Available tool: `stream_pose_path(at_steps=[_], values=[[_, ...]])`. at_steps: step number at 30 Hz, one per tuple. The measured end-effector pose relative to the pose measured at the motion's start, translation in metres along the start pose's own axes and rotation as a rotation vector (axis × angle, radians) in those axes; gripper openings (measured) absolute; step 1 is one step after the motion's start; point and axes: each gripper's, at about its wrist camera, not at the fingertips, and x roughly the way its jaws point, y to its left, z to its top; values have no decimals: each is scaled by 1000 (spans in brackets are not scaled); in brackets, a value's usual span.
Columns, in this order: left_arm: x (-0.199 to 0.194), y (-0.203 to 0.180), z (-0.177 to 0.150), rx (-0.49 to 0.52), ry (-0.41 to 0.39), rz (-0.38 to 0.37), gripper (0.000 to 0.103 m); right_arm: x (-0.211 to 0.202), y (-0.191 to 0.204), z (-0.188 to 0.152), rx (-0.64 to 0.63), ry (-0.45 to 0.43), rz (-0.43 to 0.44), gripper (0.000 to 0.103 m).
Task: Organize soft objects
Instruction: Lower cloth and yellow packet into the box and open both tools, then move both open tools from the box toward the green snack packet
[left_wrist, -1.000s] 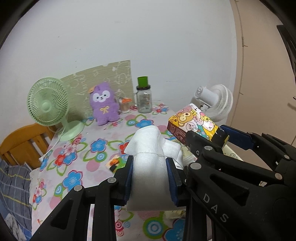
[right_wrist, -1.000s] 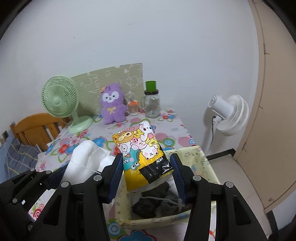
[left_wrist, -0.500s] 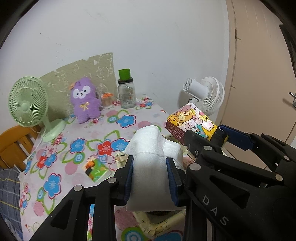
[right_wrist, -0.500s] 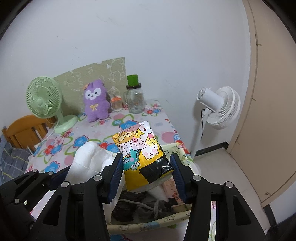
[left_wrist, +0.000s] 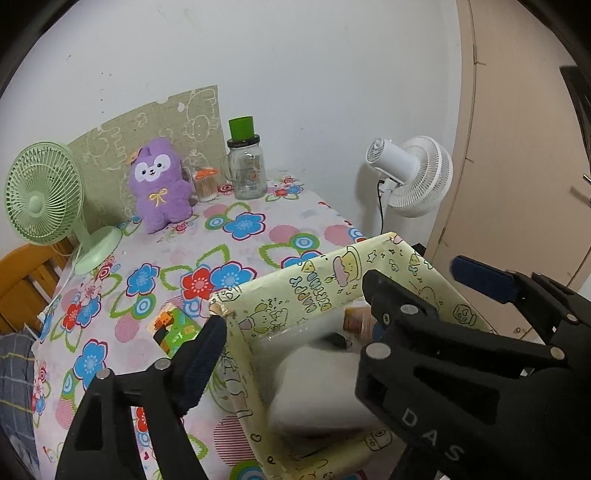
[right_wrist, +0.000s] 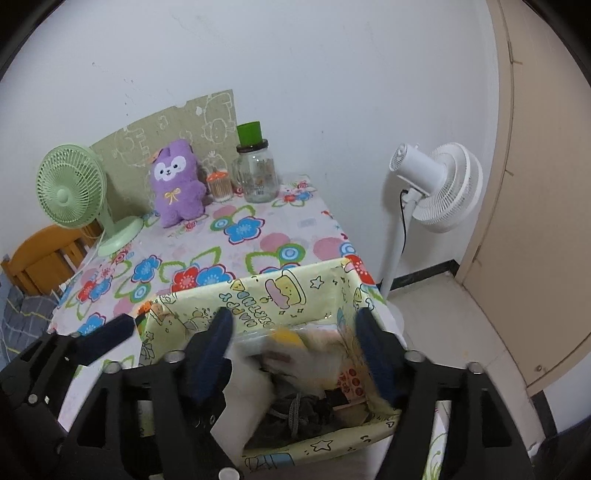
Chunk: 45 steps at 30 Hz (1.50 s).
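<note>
My left gripper (left_wrist: 291, 314) hangs over the pale yellow cartoon-print box (left_wrist: 314, 280), its jaws opening. The white soft bundle (left_wrist: 317, 391) lies blurred inside the box below them, free of the pads. My right gripper (right_wrist: 295, 339) is over the same box (right_wrist: 258, 295), its jaws opening too. Between its fingers the cartoon-print tissue pack (right_wrist: 291, 338) is a blur, loose from the pads. The white bundle (right_wrist: 243, 398) rests at the box's left side, beside dark cloth (right_wrist: 299, 406). The other gripper's blue pad (right_wrist: 107, 336) shows at the left.
On the flowered tablecloth (left_wrist: 221, 258) at the back stand a purple plush (left_wrist: 159, 184), a green desk fan (left_wrist: 44, 195) and a glass jar with a green lid (left_wrist: 245, 166). A small green packet (left_wrist: 173, 326) lies left of the box. A white floor fan (right_wrist: 436, 184) stands right of the table.
Both grippers moved forward and down over the box and spread their jaws. The white bundle and the tissue pack left the pads and dropped into the box.
</note>
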Motion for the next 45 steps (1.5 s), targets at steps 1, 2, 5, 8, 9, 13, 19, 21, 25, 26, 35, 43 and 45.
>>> stream_pose_path(at_steps=[1,2,5,8,9,13,19,21,25,26,35,43,45], values=[[1,1,0,0,2,2,86,0,0,-1,4,0,0,79],[0,3,0,-3,6,6,89,0,0,-1,11,-7,-2,81],[-3,8,-1,-8,-2,10,94,-2,3,-1,10,-14,-12,88],[-7,15,-3,-12,-11,20,97,-4,9,-1,-5,-22,-22,89],[-9,18,-4,-15,-11,25,97,-5,12,-1,-8,-27,-24,90],[-14,28,-6,-23,-15,38,98,-8,22,-1,-17,-32,-23,90],[-26,46,-10,-26,-18,68,98,-15,43,-2,-38,-42,-14,90],[-32,52,-10,-29,-30,79,98,-17,50,-1,-44,-47,-9,90],[-41,69,-12,-46,-49,95,98,-23,66,1,-53,-65,6,90],[-42,72,-12,-51,-51,97,98,-24,71,2,-57,-69,10,90],[-48,105,-17,-83,-59,135,98,-27,110,4,-99,-89,45,92],[-43,130,-16,-109,-82,166,98,-17,140,9,-131,-85,71,92],[-38,135,-15,-113,-78,169,98,-13,145,11,-139,-85,73,92]])
